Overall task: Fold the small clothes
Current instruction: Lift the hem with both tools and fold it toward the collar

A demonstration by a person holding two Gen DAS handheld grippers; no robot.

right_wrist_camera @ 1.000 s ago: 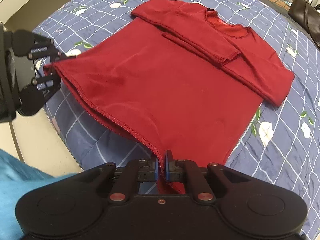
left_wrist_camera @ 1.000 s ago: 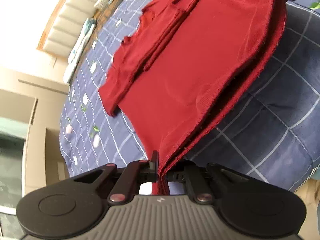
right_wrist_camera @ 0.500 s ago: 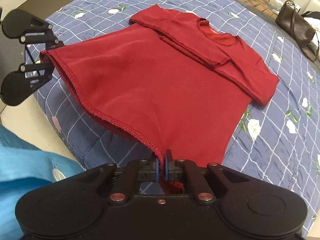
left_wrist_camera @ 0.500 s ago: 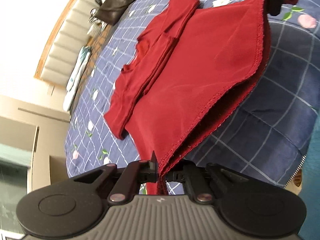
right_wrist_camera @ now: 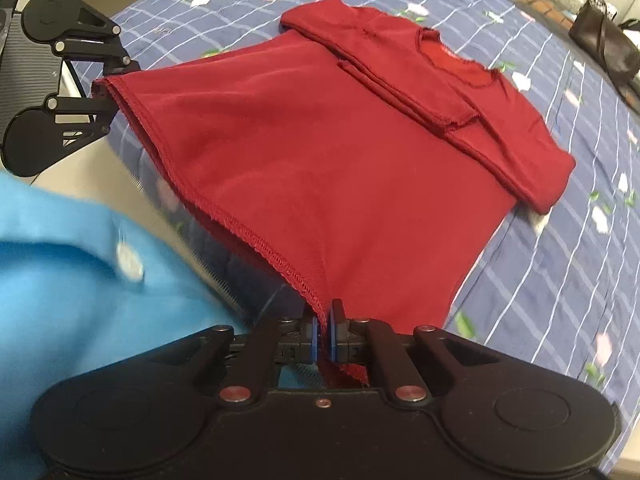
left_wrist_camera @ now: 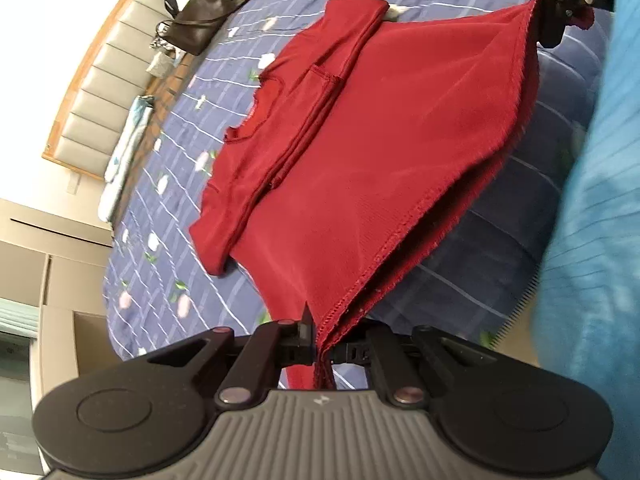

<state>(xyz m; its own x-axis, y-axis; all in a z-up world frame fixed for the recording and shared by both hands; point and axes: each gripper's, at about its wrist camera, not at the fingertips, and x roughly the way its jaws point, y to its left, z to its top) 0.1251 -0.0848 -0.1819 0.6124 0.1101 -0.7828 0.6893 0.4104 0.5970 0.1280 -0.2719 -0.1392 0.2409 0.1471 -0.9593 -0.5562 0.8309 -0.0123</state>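
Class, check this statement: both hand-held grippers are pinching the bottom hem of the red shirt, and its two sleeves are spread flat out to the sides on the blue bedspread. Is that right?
Not quite. The sleeves are folded in across the chest, not spread out, as the right wrist view shows. The rest holds: the left hand-held gripper and right hand-held gripper each pinch the hem of the red shirt over the blue bedspread.

One dark red long-sleeved knit shirt (right_wrist_camera: 320, 160). Two black hand-held grippers: left (left_wrist_camera: 322, 344), right (right_wrist_camera: 323, 334). One bed under a navy checked floral quilt (right_wrist_camera: 560, 264). One dark brown leather handbag (right_wrist_camera: 604, 50). One padded beige headboard (left_wrist_camera: 100, 80).
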